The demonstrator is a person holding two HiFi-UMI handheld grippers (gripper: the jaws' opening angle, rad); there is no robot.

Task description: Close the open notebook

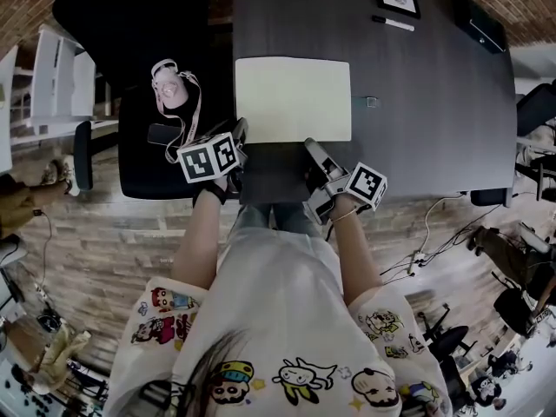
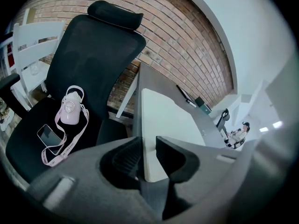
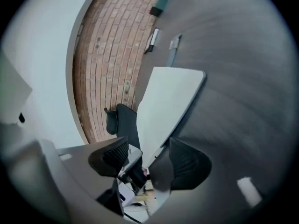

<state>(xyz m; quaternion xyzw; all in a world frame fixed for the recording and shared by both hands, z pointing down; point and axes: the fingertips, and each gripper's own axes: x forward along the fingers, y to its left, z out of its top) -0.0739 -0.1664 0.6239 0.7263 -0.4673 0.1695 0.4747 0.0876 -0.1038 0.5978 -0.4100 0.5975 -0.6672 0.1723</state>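
At the far left, a black chair point(image 1: 139, 168) is holding a pink bottle point(image 1: 167, 85) and a phone point(image 1: 162, 134). They are playing no part here.

Next, the left gripper point(image 2: 147, 143) is hanging over the near left corner of the notebook point(image 1: 293, 98), right by the edge of the bench point(image 1: 434, 102). Its fingers point(image 2: 180, 157) are sitting close together with just a thin gap. They are not pinching anything that I can see.

The notebook is lying flat on the bench near the front edge, between the two grippers. It is showing as one plain pale block, with no second page spread out beside it. So I think it is already shut, or very nearly.

Then the right gripper point(image 3: 148, 146) is waiting at the notebook's near right corner. Its fingers point(image 3: 187, 164) are standing wide apart. The corner is showing in the gap, but they are not squeezing it.

I think the step in hand is letting go now that the cover is down. The next move is asking for care. Both grippers should be backing away toward the person and lifting a little, so no finger is catching the cover and flipping it open. If the cover is springing up, a soft press on top should be settling it.
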